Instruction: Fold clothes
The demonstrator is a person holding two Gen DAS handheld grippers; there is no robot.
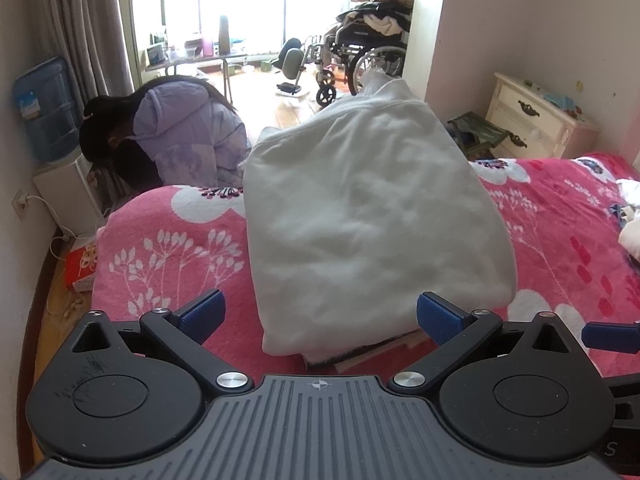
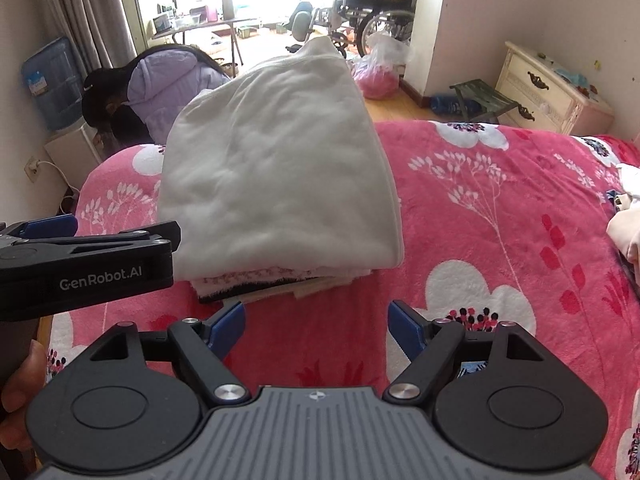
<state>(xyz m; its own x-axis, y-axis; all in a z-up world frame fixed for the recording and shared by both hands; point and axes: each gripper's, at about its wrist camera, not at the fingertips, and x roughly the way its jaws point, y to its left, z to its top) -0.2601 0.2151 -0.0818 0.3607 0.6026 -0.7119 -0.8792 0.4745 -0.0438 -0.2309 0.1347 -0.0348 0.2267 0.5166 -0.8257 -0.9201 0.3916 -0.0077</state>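
A folded white garment [image 1: 368, 216] [image 2: 276, 172] lies on top of a small stack of folded clothes on the pink flowered bedspread [image 1: 168, 248] [image 2: 500, 208]. Under it a pink-and-black layer [image 2: 256, 286] shows at the stack's near edge. My left gripper [image 1: 318, 316] is open, its blue pads on either side of the stack's near edge, nothing held. My right gripper [image 2: 316, 328] is open over bare bedspread, just in front of the stack and to its right. The left gripper's body [image 2: 88, 264] shows at the left of the right wrist view.
More loose clothes [image 1: 630, 220] [image 2: 628, 216] lie at the bed's right edge. A person in a lilac jacket [image 1: 188, 132] [image 2: 168, 84] bends over beyond the bed's far left corner. A water dispenser [image 1: 46, 112], a cream nightstand [image 1: 536, 116] and a wheelchair [image 1: 360, 56] stand beyond.
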